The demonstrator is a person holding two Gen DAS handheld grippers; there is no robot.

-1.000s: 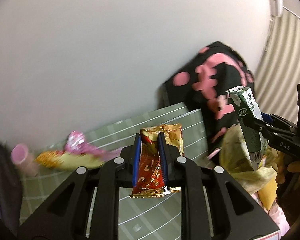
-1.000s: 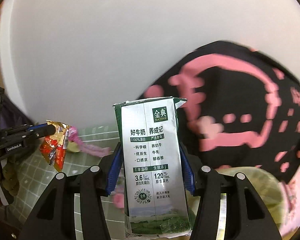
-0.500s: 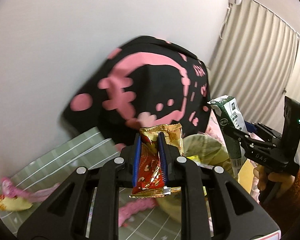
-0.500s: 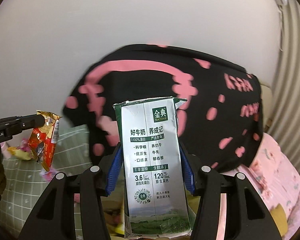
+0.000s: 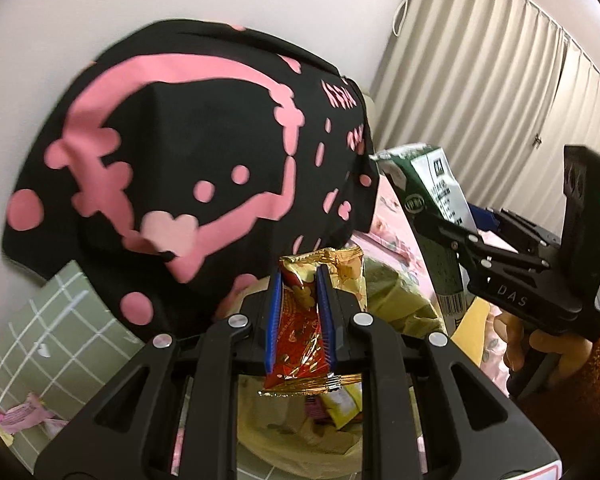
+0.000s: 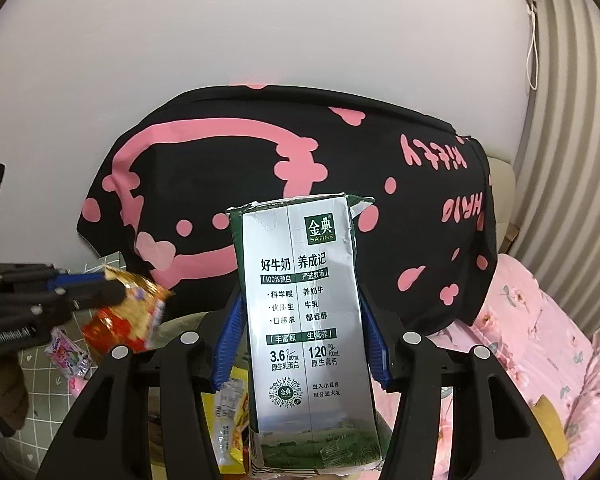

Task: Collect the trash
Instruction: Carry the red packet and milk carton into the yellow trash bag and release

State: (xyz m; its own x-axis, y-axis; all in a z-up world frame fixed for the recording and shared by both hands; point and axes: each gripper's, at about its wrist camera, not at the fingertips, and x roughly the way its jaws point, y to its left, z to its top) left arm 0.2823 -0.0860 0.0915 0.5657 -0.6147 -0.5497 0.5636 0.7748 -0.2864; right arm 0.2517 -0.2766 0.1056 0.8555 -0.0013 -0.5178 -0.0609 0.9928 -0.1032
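Both tongs are loaded. Left tongs (image 5: 298,316) are clamped on a red and gold crinkled foil snack wrapper (image 5: 300,328); right tongs (image 6: 300,344) are clamped across the broad faces of a silver and green rectangular milk carton (image 6: 306,320). Both items hang above a pale yellow-green plastic trash bag (image 5: 396,300) that already holds wrappers. Handling judgement: the wrapper is light, limp and slick, so grip it mid-body; the carton looks empty and crushable, so hold it by its flat sides. Carton print reads "SATINE", "3.6" and "120". Right tool body reads "DAS". A pink flowered bedsheet (image 6: 540,340) lies at right.
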